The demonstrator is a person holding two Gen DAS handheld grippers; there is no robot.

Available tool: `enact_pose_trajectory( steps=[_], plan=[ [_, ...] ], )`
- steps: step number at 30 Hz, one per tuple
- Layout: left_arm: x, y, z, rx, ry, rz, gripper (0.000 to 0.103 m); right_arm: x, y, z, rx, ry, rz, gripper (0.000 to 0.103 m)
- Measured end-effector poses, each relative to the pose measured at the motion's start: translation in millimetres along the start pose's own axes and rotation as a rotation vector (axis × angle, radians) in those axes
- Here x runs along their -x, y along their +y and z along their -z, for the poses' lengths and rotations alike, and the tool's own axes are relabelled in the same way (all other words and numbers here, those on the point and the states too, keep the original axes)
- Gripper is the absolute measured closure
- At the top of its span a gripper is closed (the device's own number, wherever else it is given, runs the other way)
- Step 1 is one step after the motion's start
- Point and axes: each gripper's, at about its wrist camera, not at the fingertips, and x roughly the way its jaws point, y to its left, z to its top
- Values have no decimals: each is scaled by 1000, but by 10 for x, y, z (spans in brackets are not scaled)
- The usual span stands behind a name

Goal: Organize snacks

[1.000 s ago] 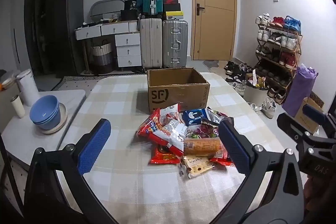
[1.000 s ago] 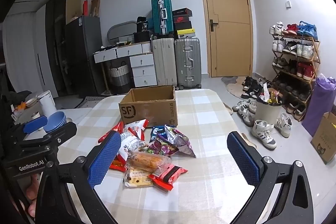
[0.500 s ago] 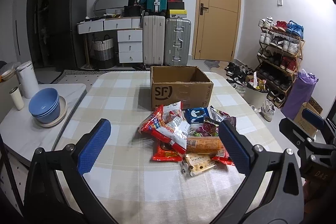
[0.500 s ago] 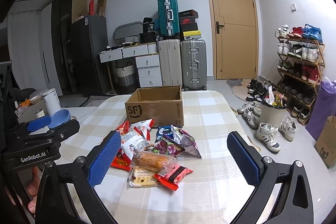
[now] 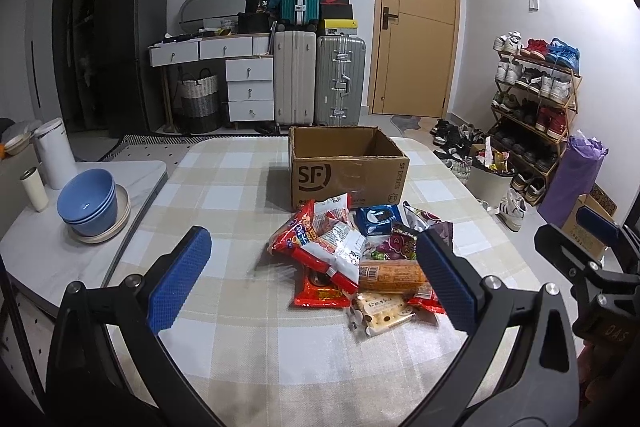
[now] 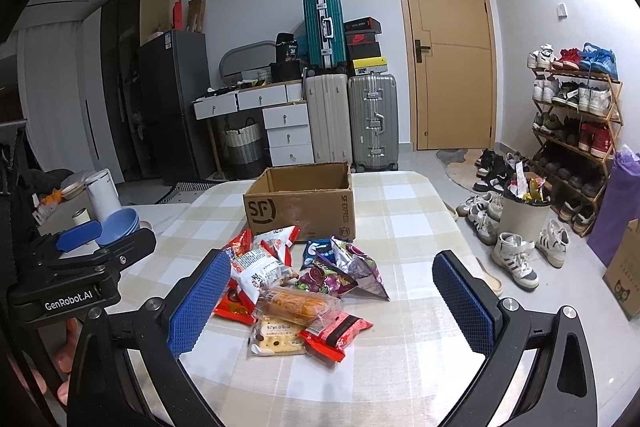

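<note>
Your left gripper (image 5: 312, 281) and right gripper (image 6: 332, 301) both gape wide, holding nothing, above the snack pile (image 5: 360, 259) beside the seemingly empty SF cardboard box (image 5: 346, 167).

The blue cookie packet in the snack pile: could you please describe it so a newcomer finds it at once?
Find the open cardboard box on the checked table. Snacks lie heaped before it. The blue cookie packet lies nearest the box's front, the pile's only blue wrapper.
</note>
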Motion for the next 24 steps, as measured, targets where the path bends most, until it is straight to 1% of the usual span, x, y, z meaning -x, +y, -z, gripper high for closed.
enact_pose_trajectory(
  steps=[9,24],
  plan=[
    [-46,25,21,-2,14,-11,1,-15,21,12,1,3,-5,0],
    [-88,25,46,-4,17,-6,1,-55,-6,36,-12,16,-19,0]
  ],
)
